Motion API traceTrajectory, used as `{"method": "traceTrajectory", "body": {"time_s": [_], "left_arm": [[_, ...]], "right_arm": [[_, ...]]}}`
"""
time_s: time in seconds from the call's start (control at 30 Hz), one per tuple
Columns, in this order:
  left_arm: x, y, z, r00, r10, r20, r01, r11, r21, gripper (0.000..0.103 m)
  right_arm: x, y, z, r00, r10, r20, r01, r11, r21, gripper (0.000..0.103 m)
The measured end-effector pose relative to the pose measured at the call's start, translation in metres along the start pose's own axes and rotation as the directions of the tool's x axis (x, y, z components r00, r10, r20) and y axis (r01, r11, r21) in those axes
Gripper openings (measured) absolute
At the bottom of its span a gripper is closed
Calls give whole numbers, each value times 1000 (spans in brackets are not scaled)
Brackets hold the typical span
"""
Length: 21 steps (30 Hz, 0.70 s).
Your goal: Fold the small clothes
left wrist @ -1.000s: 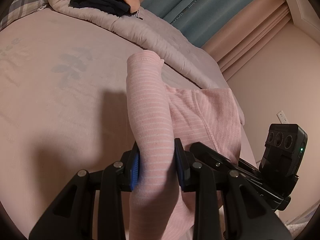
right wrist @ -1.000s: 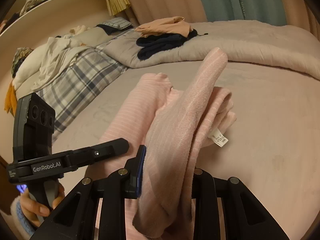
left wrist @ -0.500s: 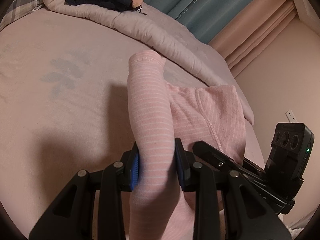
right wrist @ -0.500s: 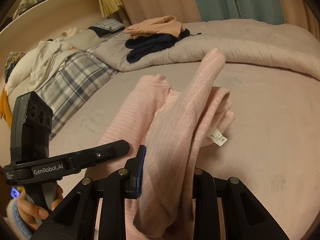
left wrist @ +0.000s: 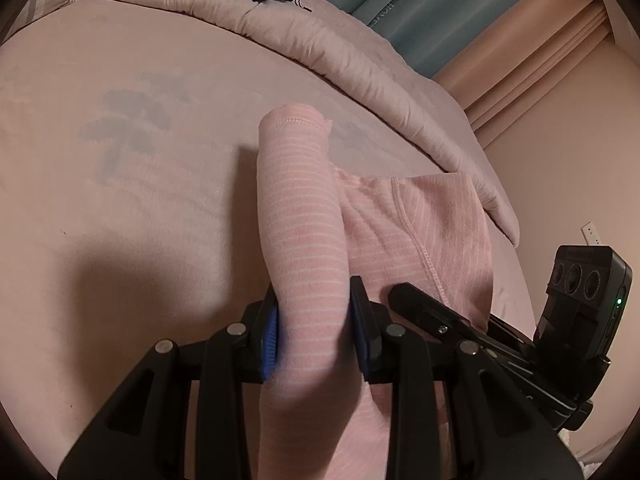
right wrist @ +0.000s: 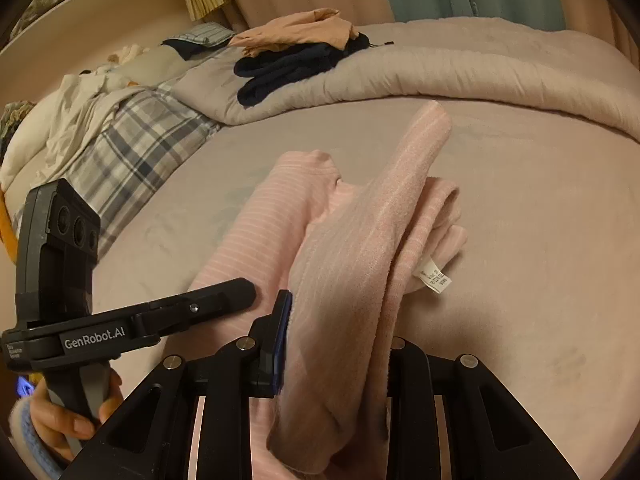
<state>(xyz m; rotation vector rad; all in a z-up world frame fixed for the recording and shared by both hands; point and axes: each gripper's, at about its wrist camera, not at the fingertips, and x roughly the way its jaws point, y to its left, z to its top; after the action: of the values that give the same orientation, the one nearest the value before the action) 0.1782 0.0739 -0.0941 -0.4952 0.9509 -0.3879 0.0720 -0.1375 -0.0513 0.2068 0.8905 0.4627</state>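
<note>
Over the bed (left wrist: 120,220), both my claws (left wrist: 314,330) (right wrist: 334,340) pinch the pink top (left wrist: 300,220), seemingly mid-fold, not yet laid flat.

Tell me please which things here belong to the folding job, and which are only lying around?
Belonging to the job:
- pink striped garment, pinched at two places
- left gripper, shut on it
- right gripper, shut on it

Only lying around:
- dark clothes and a peach garment on the rolled duvet
- plaid bedding
- curtains
</note>
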Motion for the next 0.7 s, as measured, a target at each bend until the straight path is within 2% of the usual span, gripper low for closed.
{"method": "traceTrajectory", "body": {"time_s": [0.7], "left_arm": [[4, 2, -3, 1000, 13, -9, -13, 1000, 2, 30]], "right_arm": [[2, 2, 2, 1000, -21, 4, 21, 1000, 1, 30]]}}
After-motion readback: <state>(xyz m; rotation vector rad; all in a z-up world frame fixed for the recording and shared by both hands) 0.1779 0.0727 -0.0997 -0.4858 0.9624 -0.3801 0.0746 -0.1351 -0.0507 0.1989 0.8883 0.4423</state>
